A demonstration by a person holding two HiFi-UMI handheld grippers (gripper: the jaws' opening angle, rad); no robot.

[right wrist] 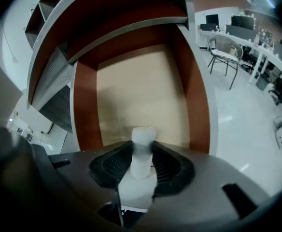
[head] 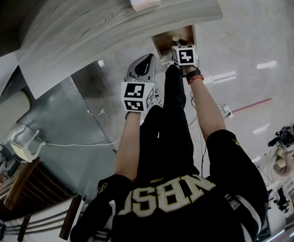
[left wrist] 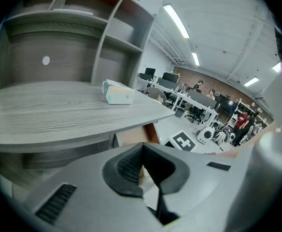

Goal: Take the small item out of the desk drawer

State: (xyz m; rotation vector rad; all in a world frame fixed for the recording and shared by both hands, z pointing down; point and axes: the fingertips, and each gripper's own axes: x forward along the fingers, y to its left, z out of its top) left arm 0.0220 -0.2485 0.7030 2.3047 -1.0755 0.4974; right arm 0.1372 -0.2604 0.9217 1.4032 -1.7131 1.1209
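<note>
Lengthwise along right tongs (right wrist: 142, 145), small item (right wrist: 143, 135) pinched, pointing into drawer (right wrist: 83, 110), left tongs (left wrist: 142, 145) pressed together.

1. The desk top (head: 112, 19) is light grey with a streaked wood-grain pattern.
2. The drawer (right wrist: 85, 110) has reddish-brown walls and a pale beige bottom.
3. The small item (right wrist: 143, 134) is plain white.
4. The left gripper (left wrist: 142, 153) and right gripper (right wrist: 142, 151) have grey bodies and black ribbed pads (right wrist: 109, 166).
5. Each marker cube (head: 137, 96) shows black squares on white.
6. The shirt (head: 187, 205) is black with white lettering.
7. The floor (head: 247, 44) is glossy pale grey.
</note>
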